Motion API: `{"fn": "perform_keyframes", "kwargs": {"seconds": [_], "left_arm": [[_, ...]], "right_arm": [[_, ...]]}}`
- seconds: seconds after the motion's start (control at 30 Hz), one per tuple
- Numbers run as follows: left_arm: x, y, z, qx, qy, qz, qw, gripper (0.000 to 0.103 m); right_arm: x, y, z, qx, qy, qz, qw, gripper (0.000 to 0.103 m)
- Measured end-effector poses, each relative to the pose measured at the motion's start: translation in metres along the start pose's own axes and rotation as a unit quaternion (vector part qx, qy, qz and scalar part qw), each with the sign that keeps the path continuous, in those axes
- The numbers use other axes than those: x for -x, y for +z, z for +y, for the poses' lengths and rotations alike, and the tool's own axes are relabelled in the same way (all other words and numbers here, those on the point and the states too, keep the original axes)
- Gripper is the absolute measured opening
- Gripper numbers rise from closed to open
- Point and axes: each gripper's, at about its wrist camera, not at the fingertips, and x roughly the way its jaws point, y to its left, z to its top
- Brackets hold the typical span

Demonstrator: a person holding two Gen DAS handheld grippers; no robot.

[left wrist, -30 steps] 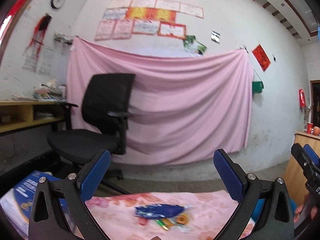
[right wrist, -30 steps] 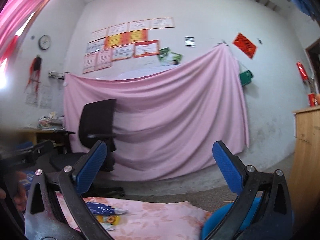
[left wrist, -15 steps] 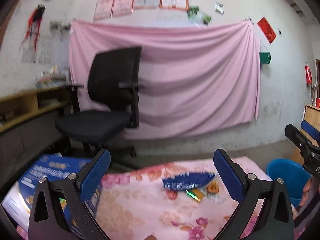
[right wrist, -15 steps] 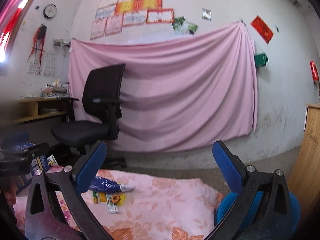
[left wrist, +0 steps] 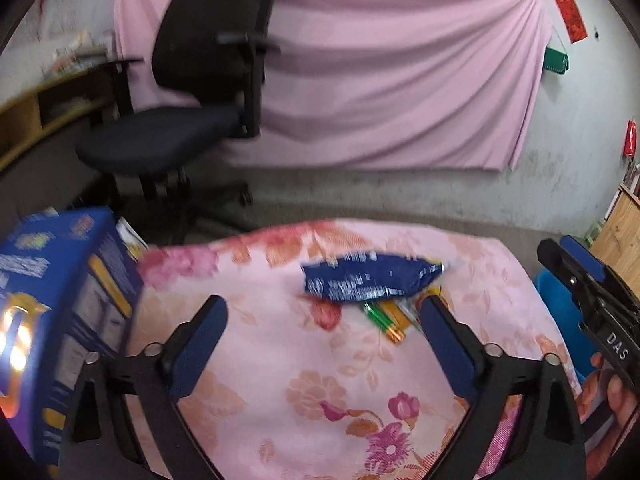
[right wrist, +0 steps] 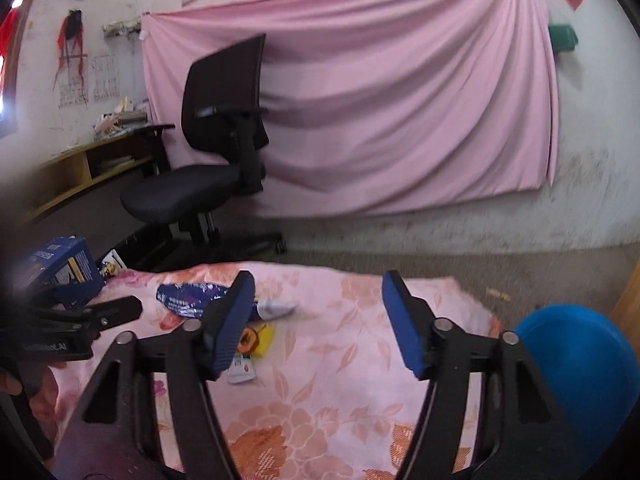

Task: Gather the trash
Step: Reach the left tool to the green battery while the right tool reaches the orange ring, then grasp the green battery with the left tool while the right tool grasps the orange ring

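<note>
The blue wrapper (left wrist: 370, 282) lies on the floral cloth (left wrist: 320, 392), in the upper middle of the left view, long axis left to right. The left gripper (left wrist: 322, 336) is wide open, empty, and the wrapper is just ahead of it. The right gripper (right wrist: 318, 324), also open and empty, has the wrapper to its upper left, so I judge the left one nearer.

Tabletop (left wrist: 328, 396) w/ pink floral cloth over it. On it, far side: blue foil wrapper (left wrist: 370, 283), lying flat. Just beside and partly under it, small stuff – green-and-gold battery (left wrist: 382, 322), yellow piece (right wrist: 262, 336), white tube (right wrist: 241, 368), crumpled whitish wrapper (right wrist: 276, 307). Left edge: blue carton (left wrist: 52, 316) standing. Rest of cloth bare.
</note>
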Motion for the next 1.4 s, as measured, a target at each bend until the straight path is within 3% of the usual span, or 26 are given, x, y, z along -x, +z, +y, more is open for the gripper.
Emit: {"fn": "perform_keyframes", "kwargs": {"seconds": [0.23, 0.37, 0.67, 0.83, 1.1, 1.23, 1.4], "left_arm": [[-0.032, 0.002, -0.005, 0.028, -0.039, 0.070, 0.9964, 0.059], [-0.052, 0.005, -0.013, 0.035, -0.028, 0.105, 0.9935, 0.050], [-0.072, 0.004, -0.033, -0.015, 0.014, 0.120, 0.9925, 0.039], [-0.075, -0.003, -0.033, -0.024, -0.013, 0.126, 0.9916, 0.014], [-0.056, -0.008, 0.009, 0.027, -0.069, 0.116, 0.9906, 0.007], [-0.044, -0.009, 0.017, 0.013, -0.070, 0.114, 0.9910, 0.007], [-0.032, -0.016, 0.021, -0.003, -0.074, 0.113, 0.9909, 0.007]], "right_arm": [[-0.027, -0.006, -0.008, -0.024, 0.019, 0.079, 0.996, 0.075], [-0.032, -0.008, -0.007, -0.022, 0.021, 0.097, 0.995, 0.075], [-0.035, -0.007, -0.011, -0.030, 0.028, 0.110, 0.993, 0.076], [-0.039, -0.006, -0.007, -0.022, 0.026, 0.119, 0.992, 0.076], [-0.047, -0.008, 0.003, 0.003, 0.030, 0.142, 0.989, 0.070], [-0.049, -0.008, 0.004, 0.007, 0.044, 0.150, 0.988, 0.063], [-0.068, -0.011, 0.015, 0.019, 0.083, 0.195, 0.977, 0.058]]}}
